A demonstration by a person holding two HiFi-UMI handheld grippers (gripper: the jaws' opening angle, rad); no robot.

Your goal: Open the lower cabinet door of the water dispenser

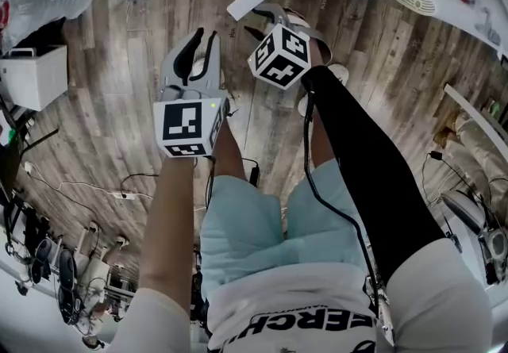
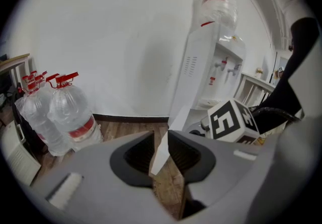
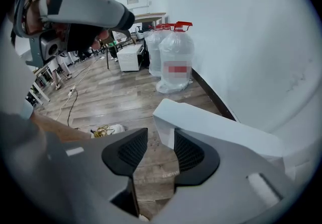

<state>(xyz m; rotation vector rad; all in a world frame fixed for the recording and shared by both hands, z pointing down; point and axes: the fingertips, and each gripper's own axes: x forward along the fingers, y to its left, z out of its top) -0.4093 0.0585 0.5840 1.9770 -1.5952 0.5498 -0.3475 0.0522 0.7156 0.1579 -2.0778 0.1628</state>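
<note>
Reach is what the next move depends on. The water dispenser stands ahead of the person against the wall. From its lower part a white slab comes out towards both grippers. I take this slab for the lower cabinet door, perhaps standing a little off the body, but I cannot be sure of that. The right gripper has its jaws wide apart and empty; the thick free edge of the door lies just ahead of them, close to the tip of the right-hand jaw and not yet between the two. The left gripper is released too and holds nothing. In its view the same edge shows through the gap, farther ahead and running nearly upright. In the head view the right gripper is the nearer one to the white edge, and the left is behind it and to the side. So I judge that the right one should go forward, with its gap set across that edge.
</note>
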